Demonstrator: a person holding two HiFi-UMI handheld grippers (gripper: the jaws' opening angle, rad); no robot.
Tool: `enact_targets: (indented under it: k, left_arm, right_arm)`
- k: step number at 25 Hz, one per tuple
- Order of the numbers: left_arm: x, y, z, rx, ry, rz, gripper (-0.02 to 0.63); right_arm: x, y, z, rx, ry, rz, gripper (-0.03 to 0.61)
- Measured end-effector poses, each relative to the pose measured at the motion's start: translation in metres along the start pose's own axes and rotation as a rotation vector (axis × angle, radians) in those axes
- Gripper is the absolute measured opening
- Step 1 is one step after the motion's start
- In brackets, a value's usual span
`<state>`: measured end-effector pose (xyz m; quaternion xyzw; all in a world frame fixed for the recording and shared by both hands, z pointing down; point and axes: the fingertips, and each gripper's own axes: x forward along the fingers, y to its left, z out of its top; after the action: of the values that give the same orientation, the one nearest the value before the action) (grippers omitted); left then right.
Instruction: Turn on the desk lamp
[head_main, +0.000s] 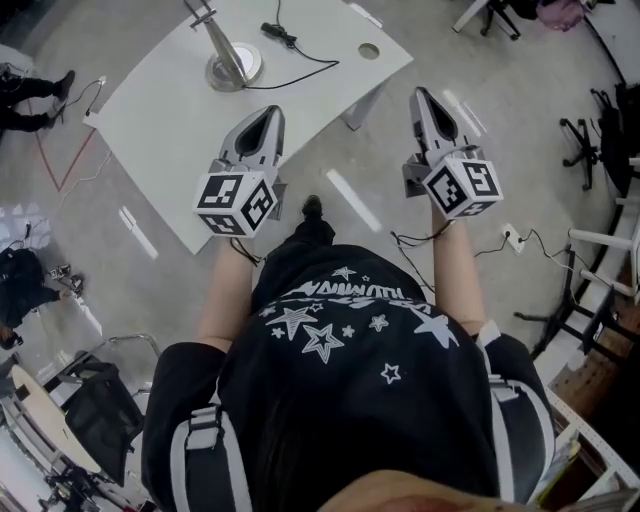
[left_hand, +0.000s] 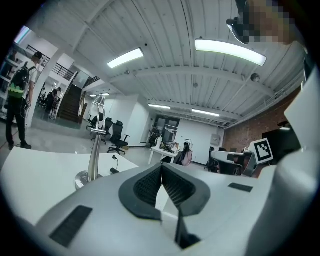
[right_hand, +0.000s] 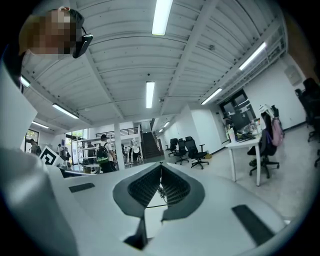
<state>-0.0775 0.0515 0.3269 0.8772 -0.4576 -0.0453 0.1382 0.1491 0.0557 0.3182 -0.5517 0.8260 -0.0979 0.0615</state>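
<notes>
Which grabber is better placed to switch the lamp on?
Left. The left gripper is at the table, with the lamp just ahead of it; the right gripper is farther off, beside the table, over the floor.

The table (head_main: 160, 120) stands ahead of the person, from 10 to 12 o'clock. On its far side at 11 o'clock sits the desk lamp (head_main: 233, 68), with its cable (head_main: 290, 45) (lying on the tabletop) just right of it. The left gripper (head_main: 268, 115) is over the table's near edge at 11 o'clock; the right gripper (head_main: 422, 97) is at 1 o'clock, over the floor right of the table
</notes>
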Motion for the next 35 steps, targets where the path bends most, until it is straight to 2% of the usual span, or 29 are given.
enact_targets:
  k: [5, 12, 20, 26, 35]
  left_arm:
    - [0.036, 0.036, 0.0, 0.028, 0.02, 0.054, 0.011]
    - [0.083, 0.08, -0.002, -0.025, 0.056, 0.075, 0.011]
    - [0.12, 0.105, -0.006, -0.071, 0.081, 0.109, 0.011]
    - [0.131, 0.112, -0.01, -0.099, 0.08, 0.177, 0.011]
    - [0.167, 0.145, -0.015, -0.123, 0.09, 0.371, 0.011]
  right_arm:
    - [0.045, -0.014, -0.002, -0.004, 0.027, -0.004, 0.005]
    - [0.101, -0.024, 0.009, -0.022, 0.023, -0.015, 0.005]
    - [0.129, -0.042, 0.018, -0.025, 0.024, -0.019, 0.005]
    - [0.164, -0.051, 0.018, -0.027, 0.046, 0.066, 0.005]
    - [0.271, -0.075, 0.012, 0.007, 0.107, 0.275, 0.005]
